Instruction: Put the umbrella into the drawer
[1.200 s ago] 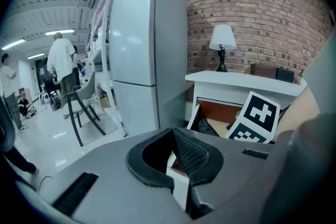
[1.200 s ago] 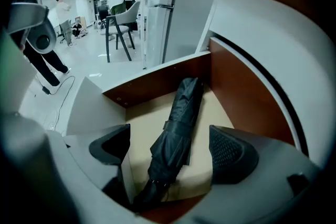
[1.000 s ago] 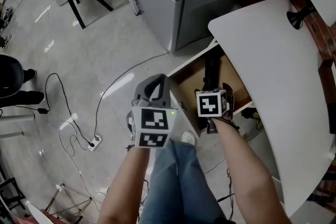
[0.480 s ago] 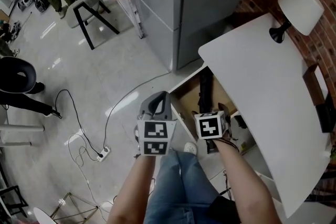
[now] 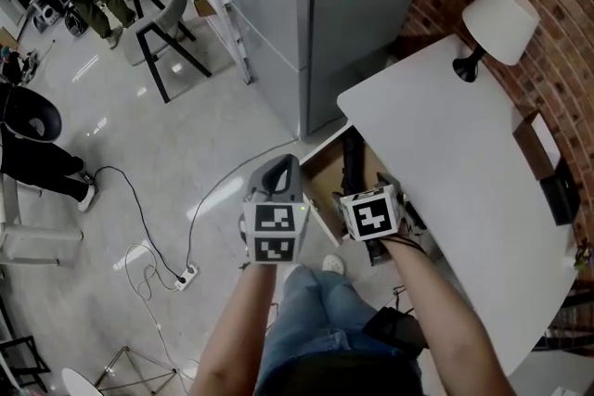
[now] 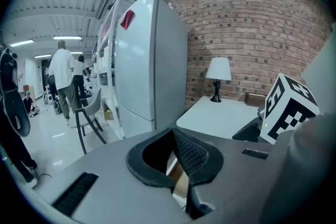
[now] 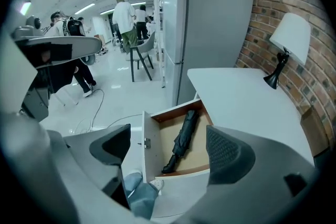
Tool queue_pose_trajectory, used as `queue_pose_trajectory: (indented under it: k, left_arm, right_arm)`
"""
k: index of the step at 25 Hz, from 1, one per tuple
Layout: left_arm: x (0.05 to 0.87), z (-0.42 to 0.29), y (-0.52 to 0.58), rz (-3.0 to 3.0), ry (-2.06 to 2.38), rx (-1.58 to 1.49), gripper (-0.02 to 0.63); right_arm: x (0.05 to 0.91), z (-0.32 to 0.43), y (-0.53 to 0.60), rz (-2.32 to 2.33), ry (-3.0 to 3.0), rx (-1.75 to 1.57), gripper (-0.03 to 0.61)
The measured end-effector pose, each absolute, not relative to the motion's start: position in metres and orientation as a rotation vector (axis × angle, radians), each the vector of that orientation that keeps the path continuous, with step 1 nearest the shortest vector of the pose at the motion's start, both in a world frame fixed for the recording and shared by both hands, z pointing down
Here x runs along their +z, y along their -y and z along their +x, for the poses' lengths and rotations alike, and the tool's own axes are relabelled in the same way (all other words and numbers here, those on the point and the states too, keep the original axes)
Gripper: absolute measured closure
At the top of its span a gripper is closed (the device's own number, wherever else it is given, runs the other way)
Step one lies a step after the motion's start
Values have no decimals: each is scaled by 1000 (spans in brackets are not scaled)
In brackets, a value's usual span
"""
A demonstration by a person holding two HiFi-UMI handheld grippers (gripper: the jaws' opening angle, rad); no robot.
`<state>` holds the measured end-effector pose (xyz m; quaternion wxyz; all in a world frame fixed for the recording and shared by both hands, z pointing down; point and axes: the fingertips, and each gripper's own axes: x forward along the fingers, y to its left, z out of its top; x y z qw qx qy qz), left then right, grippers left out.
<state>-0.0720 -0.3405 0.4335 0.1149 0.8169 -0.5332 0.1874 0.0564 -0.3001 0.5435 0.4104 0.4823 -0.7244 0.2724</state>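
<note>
With the umbrella (image 7: 181, 139) lying lengthwise in the open drawer (image 7: 161, 136) at centre frame, I'd draw my right gripper (image 7: 168, 152) (jaws spread, nothing between them) straight up clear of the drawer walls, leaving the left gripper (image 6: 181, 157), pressed shut on nothing, idle.

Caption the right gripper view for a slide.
Open right gripper hovers over the folded black umbrella lying in the open wooden drawer of the white table.

Umbrella (image 7: 182, 139): black, folded shut, lying flat and lengthwise inside the drawer (image 7: 197, 150), on its floor. Drawer: pulled out and open, brown wood interior, white front panel, nothing else visible inside.
</note>
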Motion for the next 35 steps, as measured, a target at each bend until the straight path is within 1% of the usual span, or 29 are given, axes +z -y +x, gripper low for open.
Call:
queue_pose_trajectory:
  k: [8, 17, 21, 24, 26, 28, 29, 30, 32, 33, 35]
  left_arm:
    - [381, -73, 335, 2447, 1599, 464, 612]
    - [320, -71, 343, 2559, 1661, 335, 612]
    - [296, -69, 344, 2629, 1682, 314, 612]
    - [280, -64, 344, 2712, 1695, 332, 612]
    - [270, -61, 343, 2762, 1695, 337, 612]
    - [260, -61, 341, 2798, 1695, 323, 612]
    - [255, -61, 341, 2811, 1698, 314, 611]
    - [250, -61, 341, 2823, 1702, 307, 612]
    - [241, -62, 341, 2844, 1714, 291, 611]
    - [236, -62, 341, 2851, 1720, 278, 611]
    - [227, -64, 341, 2865, 1736, 247, 612]
  right_arm:
    - [457, 60, 298, 1243, 2006, 517, 135]
    - [364, 87, 306, 1476, 2179, 415, 143]
    - [330, 90, 304, 1566, 2244, 319, 169]
    - [307, 94, 304, 1637, 2282, 216, 233]
    - [292, 98, 302, 1680, 2301, 164, 307]
    - [278, 101, 300, 1711, 2317, 118, 365]
    - [271, 103, 299, 1725, 2321, 93, 425]
    - [264, 105, 298, 1741, 2321, 67, 466]
    - [249, 110, 296, 1779, 2309, 8, 516]
    - [242, 112, 295, 1799, 2302, -25, 522]
    - [228, 115, 293, 1831, 2293, -101, 558]
